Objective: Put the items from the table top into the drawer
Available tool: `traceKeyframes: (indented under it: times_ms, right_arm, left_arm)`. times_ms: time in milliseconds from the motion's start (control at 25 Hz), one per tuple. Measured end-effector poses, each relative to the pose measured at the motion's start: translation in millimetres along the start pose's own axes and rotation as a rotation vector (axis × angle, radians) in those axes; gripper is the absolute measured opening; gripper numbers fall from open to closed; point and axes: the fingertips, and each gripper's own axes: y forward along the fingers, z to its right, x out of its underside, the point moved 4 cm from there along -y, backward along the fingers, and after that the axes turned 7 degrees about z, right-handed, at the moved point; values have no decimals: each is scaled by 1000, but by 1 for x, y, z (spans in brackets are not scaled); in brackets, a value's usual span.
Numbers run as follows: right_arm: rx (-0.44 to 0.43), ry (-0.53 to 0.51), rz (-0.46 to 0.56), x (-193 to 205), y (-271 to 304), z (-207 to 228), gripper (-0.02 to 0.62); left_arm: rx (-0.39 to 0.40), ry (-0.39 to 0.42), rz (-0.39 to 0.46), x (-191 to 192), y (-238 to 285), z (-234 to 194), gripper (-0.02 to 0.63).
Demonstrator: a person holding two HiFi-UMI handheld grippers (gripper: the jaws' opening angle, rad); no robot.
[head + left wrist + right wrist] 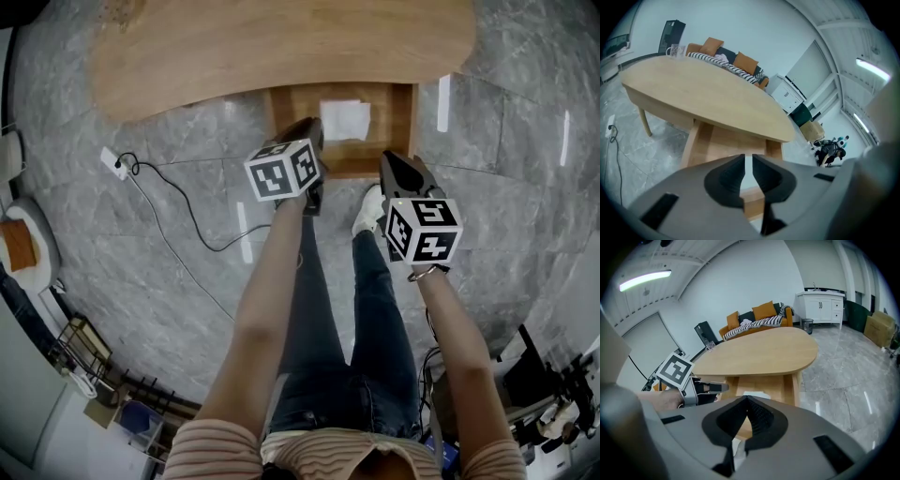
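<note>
Your left gripper (748, 157): jaws a sliver apart, nothing between them. Your right gripper (746, 398): jaws closed tip to tip, empty. White folded item (345, 119): lies inside the open drawer (279, 117) under the table (281, 47).

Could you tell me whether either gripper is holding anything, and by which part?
Nothing is held: the left gripper has its jaws slightly apart with nothing between, and the right gripper is shut on nothing.

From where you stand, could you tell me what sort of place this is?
Likely a lounge or office break room: a sofa with orange cushions, a white cabinet by the wall, and a polished grey stone-look floor.
</note>
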Motion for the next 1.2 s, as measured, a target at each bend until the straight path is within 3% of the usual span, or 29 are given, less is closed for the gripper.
traceKeyframes:
  times_ms: [600, 960, 1200]
  right_arm:
    - [-41, -52, 119, -66, -46, -23, 8]
    - [-62, -18, 217, -98, -71, -33, 8]
    - [-75, -28, 248, -110, -92, -40, 8]
  left_arm:
    - [78, 125, 128, -56, -84, 56, 34]
    - [121, 155, 207, -78, -128, 82, 25]
    - [129, 241, 241, -92, -152, 101, 25]
